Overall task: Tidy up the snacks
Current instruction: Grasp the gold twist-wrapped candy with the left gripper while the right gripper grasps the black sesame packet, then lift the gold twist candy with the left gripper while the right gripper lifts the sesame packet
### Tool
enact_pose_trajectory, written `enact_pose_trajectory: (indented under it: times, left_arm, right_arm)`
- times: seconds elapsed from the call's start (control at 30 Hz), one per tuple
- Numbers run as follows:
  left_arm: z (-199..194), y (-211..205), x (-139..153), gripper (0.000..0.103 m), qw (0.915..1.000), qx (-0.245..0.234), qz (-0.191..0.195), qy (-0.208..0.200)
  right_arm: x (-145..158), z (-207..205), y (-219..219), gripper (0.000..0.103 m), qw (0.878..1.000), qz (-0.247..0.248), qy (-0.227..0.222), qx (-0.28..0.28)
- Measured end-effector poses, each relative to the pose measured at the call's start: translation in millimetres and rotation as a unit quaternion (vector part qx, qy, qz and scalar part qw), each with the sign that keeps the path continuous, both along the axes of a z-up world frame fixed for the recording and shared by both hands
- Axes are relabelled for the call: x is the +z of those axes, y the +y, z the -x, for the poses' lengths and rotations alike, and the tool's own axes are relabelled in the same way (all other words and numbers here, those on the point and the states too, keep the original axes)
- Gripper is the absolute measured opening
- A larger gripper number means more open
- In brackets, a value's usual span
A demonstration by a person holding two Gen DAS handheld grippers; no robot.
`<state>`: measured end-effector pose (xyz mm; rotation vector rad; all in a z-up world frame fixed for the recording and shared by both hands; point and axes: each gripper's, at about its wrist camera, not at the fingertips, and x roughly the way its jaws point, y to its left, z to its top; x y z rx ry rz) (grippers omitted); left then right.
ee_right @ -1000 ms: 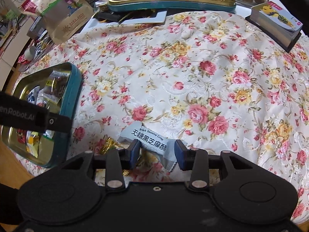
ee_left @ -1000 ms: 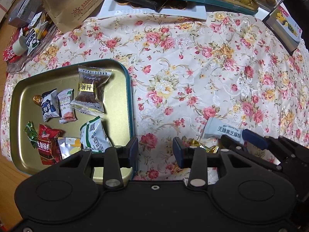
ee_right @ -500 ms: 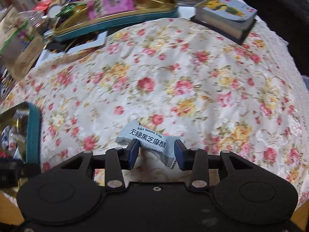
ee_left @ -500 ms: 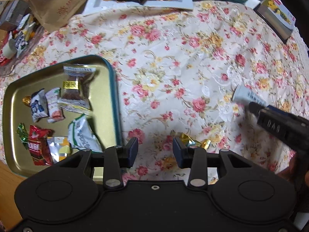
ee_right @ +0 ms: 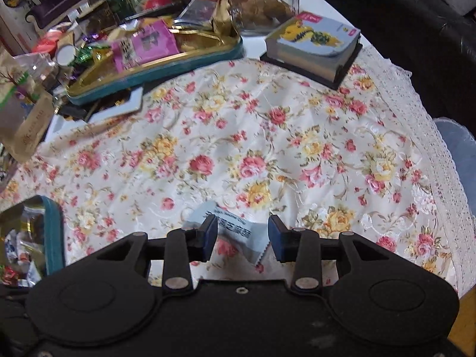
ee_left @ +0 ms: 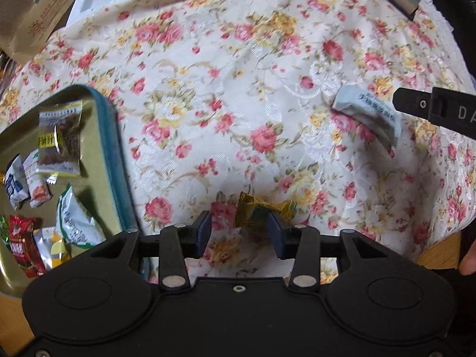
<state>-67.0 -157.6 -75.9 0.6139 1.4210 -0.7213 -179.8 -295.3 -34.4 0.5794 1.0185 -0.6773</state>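
Observation:
My left gripper (ee_left: 239,232) points straight down at the floral cloth, and its jaws are opening. A gold-wrapped candy (ee_left: 258,211) lies on the cloth between them, close to the right pad, not pressed. Left of it stands the gold tin tray (ee_left: 110,148) with a teal rim, holding several wrapped snacks. My right gripper (ee_right: 241,232) is shut on a grey-white sesame crisp packet (ee_right: 235,229). In the left wrist view that packet (ee_left: 367,113) hangs above the cloth from a black finger (ee_left: 416,104) at the right. The tray's corner (ee_right: 55,232) shows at the lower left of the right wrist view.
A second tin (ee_right: 184,65) with purple packets, a thick book (ee_right: 312,50), a glass jar (ee_right: 261,0) and a brown paper bag (ee_left: 38,20) crowd the far side. The cloth's lace edge (ee_right: 431,136) runs down the right. A fingertip (ee_left: 469,263) shows at the right edge.
The left gripper sank and shifted right until the gold candy came between its fingers. The right gripper rose with the sesame packet, carried it off to the right and tilted up.

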Motion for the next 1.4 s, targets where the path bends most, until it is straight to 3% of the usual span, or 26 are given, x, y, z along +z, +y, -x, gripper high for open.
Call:
enact_pose_trajectory:
  times: [0.2, 0.4, 0.53, 0.73, 0.93, 1.23, 1.4]
  left_arm:
    - [5.2, -7.1, -4.6, 0.053, 0.9998, -0.017, 0.009, -0.004]
    - [16.0, -15.7, -20.4, 0.054, 0.9993, -0.034, -0.012, -0.011]
    - [22.3, -23.1, -18.7, 0.054, 0.9982, -0.05, -0.011, -0.03]
    - [26.1, -29.9, -19.5, 0.051, 0.9982, -0.053, -0.012, -0.025]
    - [22.9, -26.1, -17.7, 0.042, 0.999, -0.043, -0.005, -0.008]
    - [5.6, -18.1, 8.1, 0.042, 0.9997, -0.01, 0.01, -0.019]
    - [-1.9, -15.6, 21.1, 0.042, 0.9997, 0.005, 0.013, -0.018]
  right_arm:
    - [12.3, 5.7, -4.3, 0.041, 1.0, -0.001, -0.021, -0.011]
    - [17.5, 15.6, -14.5, 0.041, 0.999, -0.012, -0.032, -0.031]
    - [19.4, 19.8, -18.8, 0.041, 0.998, -0.022, -0.038, -0.042]
    - [20.1, 21.5, -19.8, 0.041, 0.998, -0.025, -0.039, -0.043]
    - [17.1, 22.4, -21.5, 0.041, 0.998, -0.032, -0.036, -0.05]
    - [-0.6, 25.7, -31.0, 0.041, 0.995, -0.075, -0.023, -0.068]
    - [-5.3, 20.6, -28.6, 0.041, 0.996, -0.07, -0.023, -0.058]
